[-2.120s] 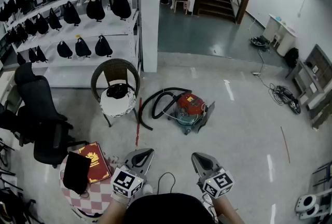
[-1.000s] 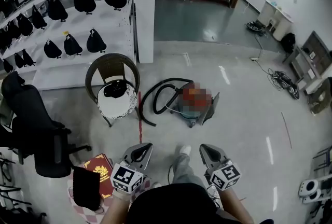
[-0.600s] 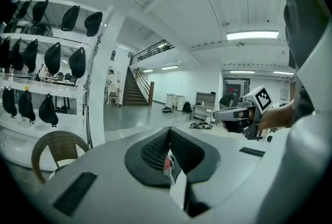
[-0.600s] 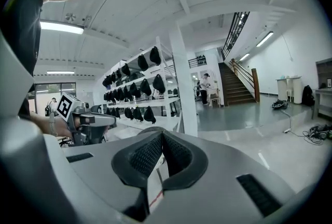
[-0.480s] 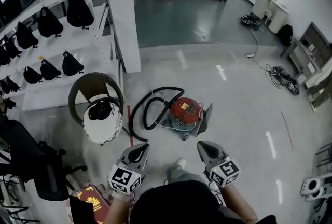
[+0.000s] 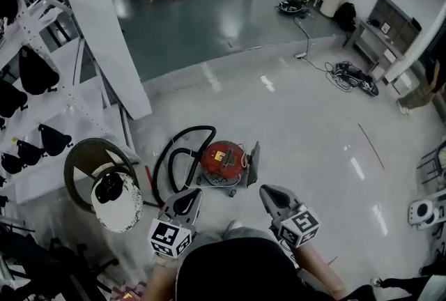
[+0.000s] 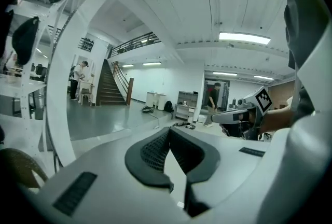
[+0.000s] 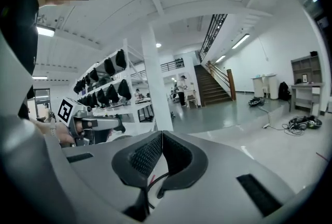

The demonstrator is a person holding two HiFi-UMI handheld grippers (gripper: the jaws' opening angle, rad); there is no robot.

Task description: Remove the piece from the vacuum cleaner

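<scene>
Ahead of both jaws, near but not within reach, the red vacuum cleaner (image 6: pixel 221 161) sits on the floor (image 6: pixel 300 125), its piece untouched, so the left gripper (image 6: pixel 193 196) and right gripper (image 6: pixel 268 194) are carried level, jaws pressed together on nothing, evidently for the approach.

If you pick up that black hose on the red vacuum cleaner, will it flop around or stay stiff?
Probably floppy: the black hose lies in loose curved loops on the floor, so it would likely sag and swing. It seems joined to the round red vacuum cleaner, so pulling it may drag that body along.
</scene>
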